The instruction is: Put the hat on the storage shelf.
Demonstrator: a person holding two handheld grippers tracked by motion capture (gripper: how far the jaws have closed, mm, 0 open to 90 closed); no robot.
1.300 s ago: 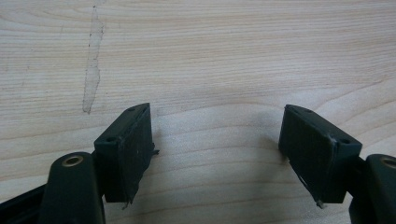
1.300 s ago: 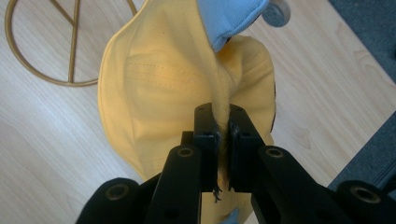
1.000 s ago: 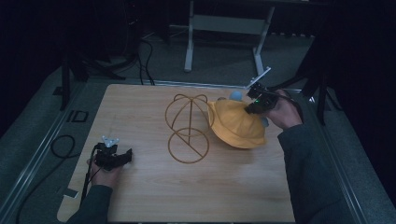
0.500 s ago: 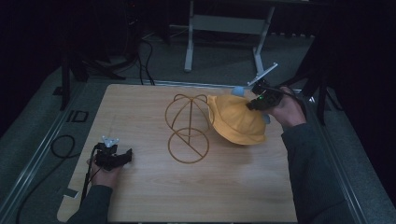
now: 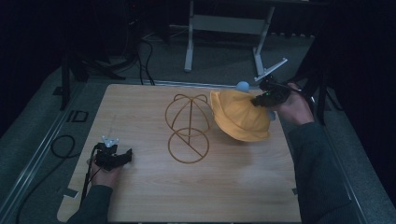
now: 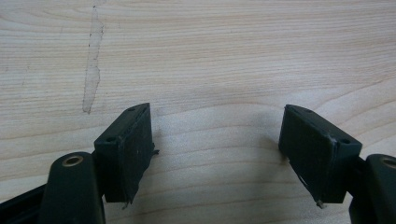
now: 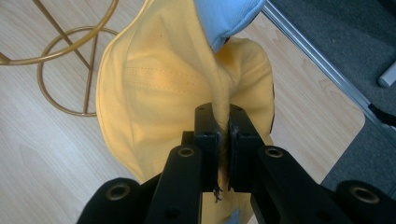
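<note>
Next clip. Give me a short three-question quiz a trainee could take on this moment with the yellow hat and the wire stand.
1. True or false: the right gripper is shut on a fold of the yellow hat.
2. How do the left gripper's jaws stand? A) open over bare table B) shut on the hat C) shut on the stand
3. Fill in: the hat hangs to the ____ of the gold wire stand in the high view.

Key: 1 true; 2 A; 3 right.

yellow hat | cloth, blue lining | brim pinched, lifted, tilted | right of gold wire stand
</note>
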